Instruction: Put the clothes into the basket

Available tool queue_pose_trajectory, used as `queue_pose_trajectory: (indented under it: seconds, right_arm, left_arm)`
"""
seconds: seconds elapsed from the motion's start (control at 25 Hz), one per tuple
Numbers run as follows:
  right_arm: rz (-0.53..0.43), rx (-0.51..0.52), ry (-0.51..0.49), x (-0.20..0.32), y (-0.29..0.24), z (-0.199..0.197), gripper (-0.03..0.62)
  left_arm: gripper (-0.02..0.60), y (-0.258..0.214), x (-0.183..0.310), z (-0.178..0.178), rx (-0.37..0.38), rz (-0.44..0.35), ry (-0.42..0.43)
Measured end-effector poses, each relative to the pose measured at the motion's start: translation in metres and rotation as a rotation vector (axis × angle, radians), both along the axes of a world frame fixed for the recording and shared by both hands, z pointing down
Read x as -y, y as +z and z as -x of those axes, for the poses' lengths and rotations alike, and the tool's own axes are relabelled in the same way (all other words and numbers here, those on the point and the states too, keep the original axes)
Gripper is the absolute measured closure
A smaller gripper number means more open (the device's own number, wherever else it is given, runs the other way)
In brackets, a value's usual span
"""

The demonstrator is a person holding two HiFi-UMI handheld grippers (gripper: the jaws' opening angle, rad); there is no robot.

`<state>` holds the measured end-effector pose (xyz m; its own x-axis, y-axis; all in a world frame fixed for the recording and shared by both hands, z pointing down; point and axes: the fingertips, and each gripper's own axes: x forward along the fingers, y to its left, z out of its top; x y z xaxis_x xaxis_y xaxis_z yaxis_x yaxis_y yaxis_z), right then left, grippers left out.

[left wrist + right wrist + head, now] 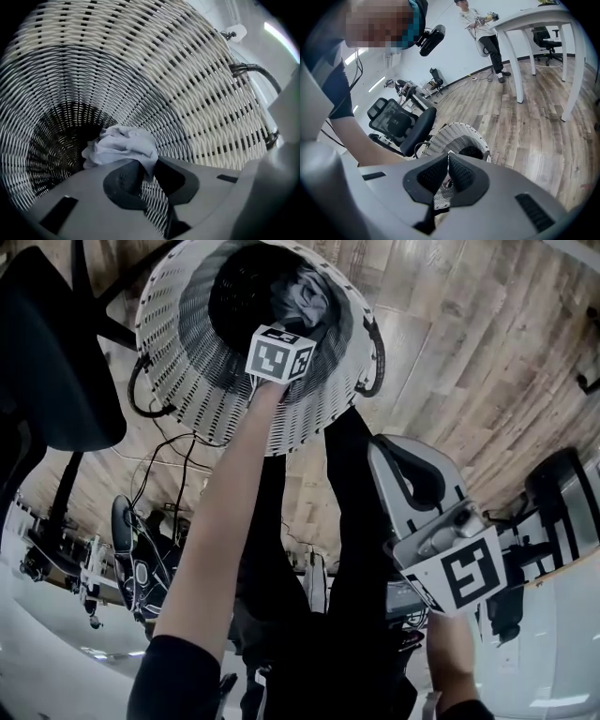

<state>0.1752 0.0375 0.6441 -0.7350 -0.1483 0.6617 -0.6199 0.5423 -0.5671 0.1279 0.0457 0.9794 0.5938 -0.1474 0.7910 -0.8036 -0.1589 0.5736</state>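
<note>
A white wicker basket (202,381) stands on the wooden floor, and its dark inside fills the left gripper view (201,93). My left gripper (149,164) reaches down into it, shut on a crumpled pale grey cloth (123,144) that bulges out ahead of the jaws. From the head view only that gripper's marker cube (278,354) shows inside the rim, with grey cloth (306,298) beyond it. My right gripper (448,157) hangs above and beside the basket (452,137), its pads closed tip to tip with nothing between them; it shows at the right in the head view (401,454).
A black office chair (401,123) stands right next to the basket, also seen in the head view (47,352). Cables (173,451) trail on the floor. A white table (534,21) and a standing person (483,28) are farther off. The wearer's dark trousers (356,549) hang below the basket.
</note>
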Motion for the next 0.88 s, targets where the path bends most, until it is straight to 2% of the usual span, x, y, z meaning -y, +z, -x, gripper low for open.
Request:
queue_pose_trajectory:
  seconds: [0.16, 0.24, 0.36, 0.44, 0.88]
  right_arm:
    - [-0.003, 0.002, 0.014, 0.001, -0.005, -0.005, 0.577]
    - [-0.004, 0.004, 0.017, 0.001, -0.009, -0.006, 0.577]
    - [-0.010, 0.009, 0.022, 0.003, -0.014, -0.004, 0.577]
    - [-0.014, 0.014, 0.029, 0.004, -0.017, -0.003, 0.577]
    - [-0.040, 0.028, 0.028, 0.002, -0.042, 0.007, 0.577]
  left_arm:
    - [0.447, -0.002, -0.008, 0.005, 0.013, 0.043, 0.010]
    - [0.436, -0.006, -0.012, 0.006, 0.016, 0.058, 0.015]
    - [0.416, -0.011, -0.010, 0.011, 0.032, 0.048, 0.028]
    - [0.359, -0.012, -0.009, 0.015, 0.053, 0.042, 0.050]
    - [0.344, -0.047, -0.010, 0.026, 0.061, 0.038, 0.098]
